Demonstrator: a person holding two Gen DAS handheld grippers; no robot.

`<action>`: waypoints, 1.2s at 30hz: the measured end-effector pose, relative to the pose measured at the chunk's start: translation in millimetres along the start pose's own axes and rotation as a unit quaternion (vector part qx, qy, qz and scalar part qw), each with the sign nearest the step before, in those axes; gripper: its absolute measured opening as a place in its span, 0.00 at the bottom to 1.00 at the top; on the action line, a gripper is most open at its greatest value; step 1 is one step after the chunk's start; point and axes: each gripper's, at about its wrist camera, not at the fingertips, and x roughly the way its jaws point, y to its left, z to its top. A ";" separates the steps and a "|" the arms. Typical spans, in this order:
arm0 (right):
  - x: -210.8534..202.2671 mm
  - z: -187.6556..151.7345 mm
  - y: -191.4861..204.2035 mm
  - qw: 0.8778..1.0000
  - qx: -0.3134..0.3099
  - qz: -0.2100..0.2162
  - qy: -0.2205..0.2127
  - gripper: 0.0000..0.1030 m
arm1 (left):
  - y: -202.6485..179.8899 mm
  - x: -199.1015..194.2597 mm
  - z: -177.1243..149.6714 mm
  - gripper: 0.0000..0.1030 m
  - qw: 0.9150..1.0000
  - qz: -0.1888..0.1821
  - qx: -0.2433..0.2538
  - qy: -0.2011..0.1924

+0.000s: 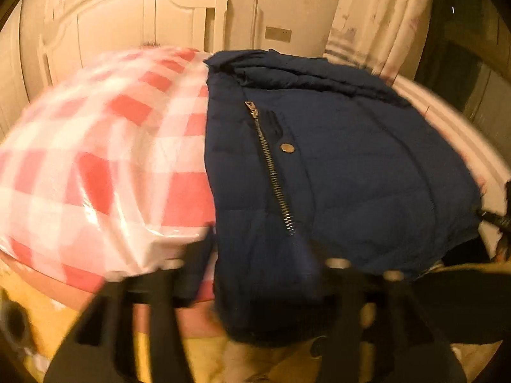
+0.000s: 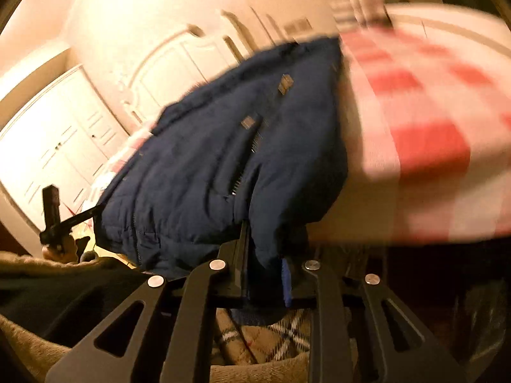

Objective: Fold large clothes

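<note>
Left wrist: jacket [image 1: 335,166] zipper [image 1: 271,166] lengthwise, collar far.

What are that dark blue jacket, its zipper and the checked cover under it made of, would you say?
The navy jacket looks like a padded synthetic shell, matte, with stitched quilt lines and puffy folds. Its zipper seems metal: the teeth and pull glint silver, as does the brass-toned snap beside it. The red-and-white checked cover looks like woven cloth, though shiny streaks hint at a plastic film over it; blur leaves that open.
</note>
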 end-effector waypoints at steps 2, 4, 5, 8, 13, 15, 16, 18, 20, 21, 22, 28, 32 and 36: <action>2.7 0.3 0.0 1.000 -0.007 -0.004 0.005 0.27 | -3.8 1.6 -1.8 0.74 1.000 -0.023 0.009 0.005; 4.3 -1.1 -2.8 1.000 -0.001 0.003 0.006 0.27 | -9.4 11.8 -6.2 0.60 0.999 -0.032 0.016 0.031; 4.8 -2.9 -3.8 1.000 0.001 0.007 0.004 0.27 | -13.6 13.8 -8.7 0.49 0.999 -0.018 0.025 0.031; 0.0 -5.7 5.8 1.000 -0.018 0.010 -0.013 0.19 | -5.6 2.2 -5.8 0.14 0.998 -0.062 -0.002 0.016; -50.5 2.4 27.3 0.994 -0.022 0.072 -0.084 0.17 | 26.5 -44.9 11.6 0.05 0.977 -0.176 -0.103 -0.055; -79.3 13.4 45.0 0.987 -0.037 0.096 -0.120 0.17 | 28.4 -75.9 22.8 0.05 0.964 -0.219 -0.114 -0.101; -88.9 16.8 51.7 0.985 -0.043 0.104 -0.132 0.17 | 29.1 -85.6 25.5 0.05 0.960 -0.230 -0.116 -0.114; -118.2 26.0 73.8 0.976 -0.069 0.122 -0.166 0.16 | 32.8 -120.5 32.7 0.05 0.943 -0.262 -0.121 -0.163; -141.7 32.9 91.4 0.968 -0.091 0.131 -0.193 0.16 | 39.4 -150.2 36.3 0.05 0.930 -0.280 -0.123 -0.205; -153.3 36.4 100.1 0.964 -0.103 0.135 -0.206 0.16 | 44.4 -163.4 36.8 0.05 0.922 -0.289 -0.126 -0.223; -168.3 40.1 109.8 0.958 -0.117 0.138 -0.222 0.16 | 47.4 -172.0 38.0 0.05 0.917 -0.295 -0.128 -0.235; -188.4 77.6 135.1 0.950 -0.137 0.130 -0.250 0.16 | 69.7 -181.5 65.0 0.07 0.908 -0.292 -0.163 -0.254; -127.6 139.0 120.2 0.970 -0.082 0.097 -0.206 0.16 | 74.8 -126.5 106.0 0.07 0.914 -0.274 -0.211 -0.210; -60.8 195.1 94.7 0.982 -0.028 0.061 -0.179 0.16 | 87.4 -63.0 160.3 0.07 0.922 -0.237 -0.245 -0.183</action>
